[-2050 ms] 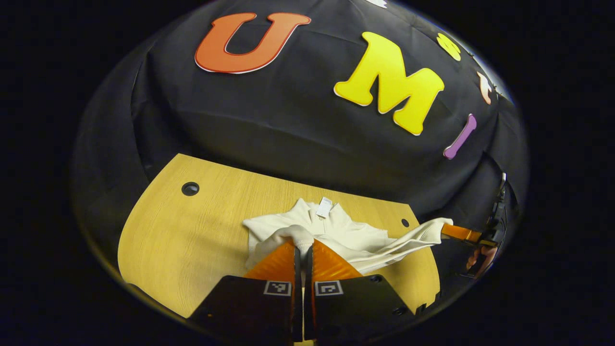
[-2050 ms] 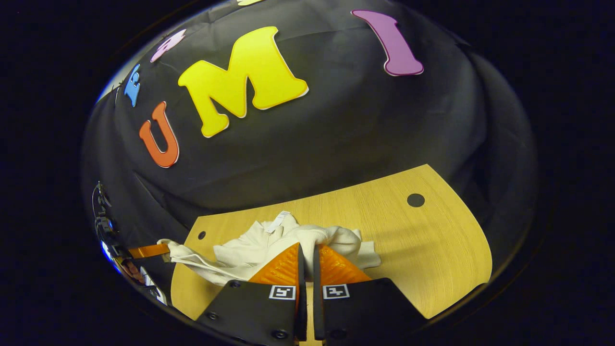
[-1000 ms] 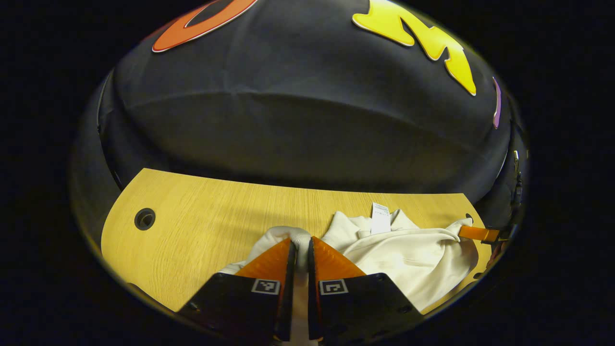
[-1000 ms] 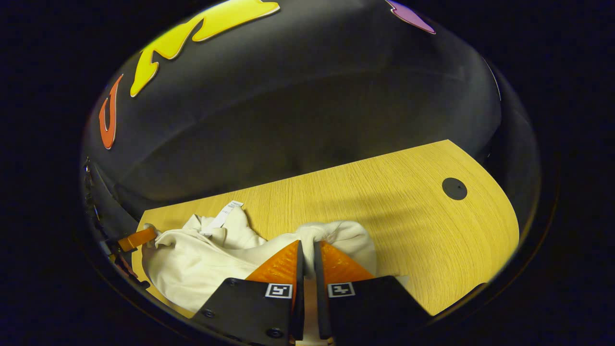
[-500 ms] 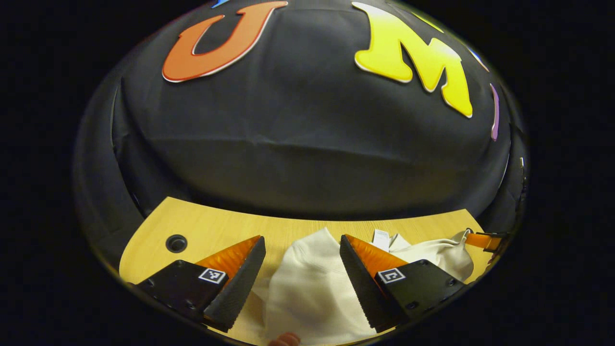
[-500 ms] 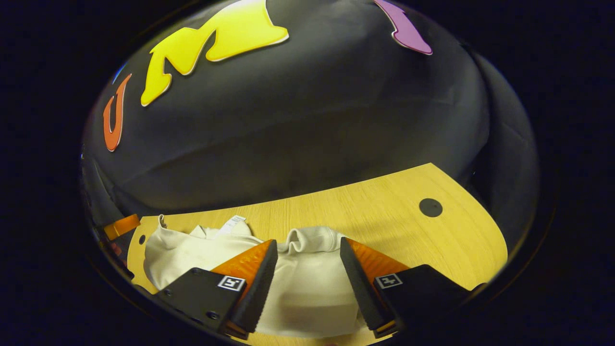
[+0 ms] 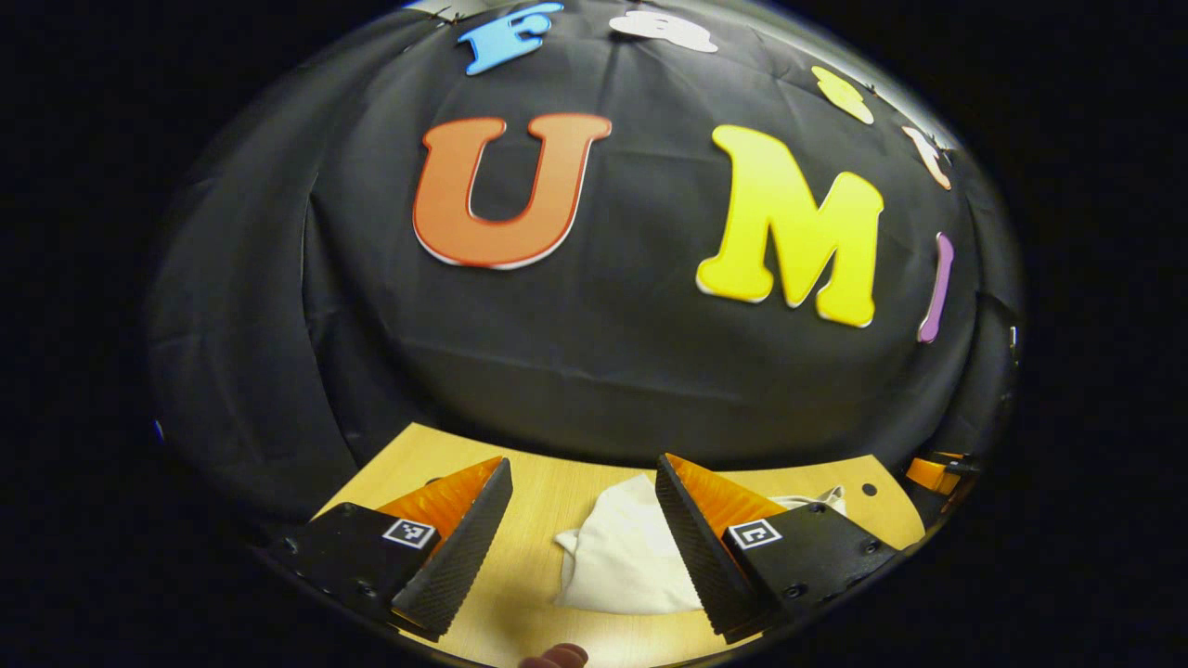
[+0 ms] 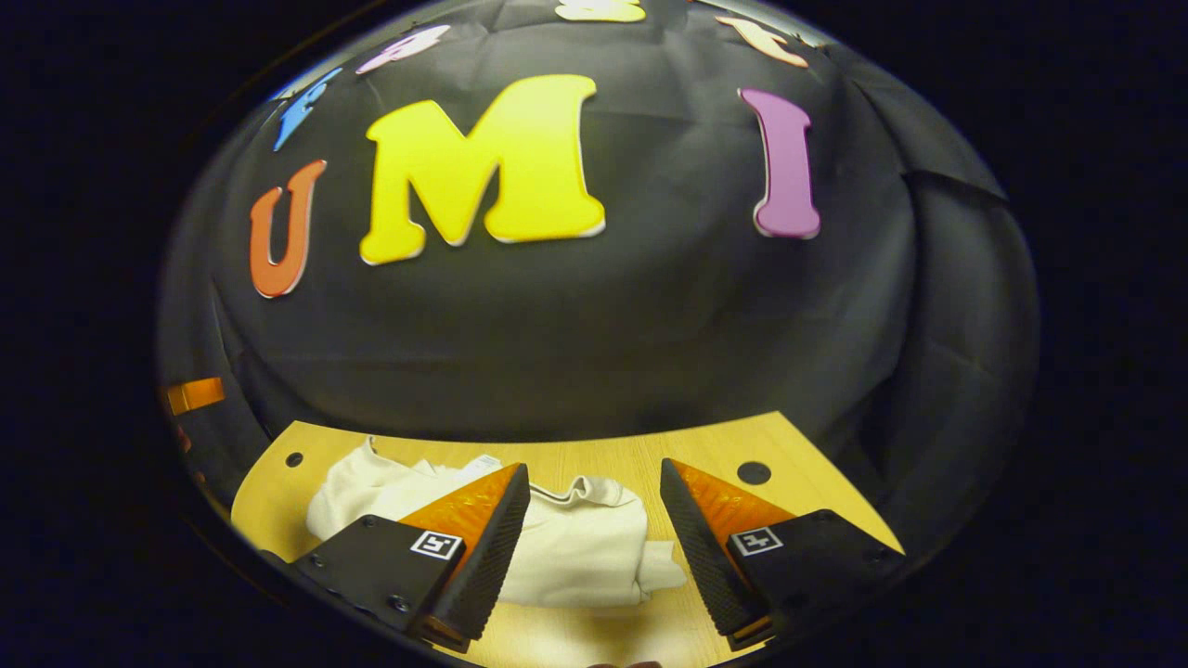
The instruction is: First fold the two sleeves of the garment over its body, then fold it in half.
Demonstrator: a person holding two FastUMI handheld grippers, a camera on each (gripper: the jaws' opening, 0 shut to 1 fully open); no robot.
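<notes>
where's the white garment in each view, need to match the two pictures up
Left gripper view: the white garment lies low and centre on the wooden table, between the open left gripper fingers, running behind the right-hand finger.
Right gripper view: it lies low and left of centre, partly behind the open right gripper.
Shared landmark: the garment's small white tag, hard to make out in the left gripper view.

In the left gripper view the right finger of the left tongs point(image 7: 583, 538) covers the right part of the cream garment point(image 7: 617, 561), and the desk point(image 7: 534, 566) is cut off at the near edge. In the right gripper view the left finger of the right tongs point(image 8: 594, 543) hides the garment's middle. Whether the sleeves lie folded over the body cannot be told.
</notes>
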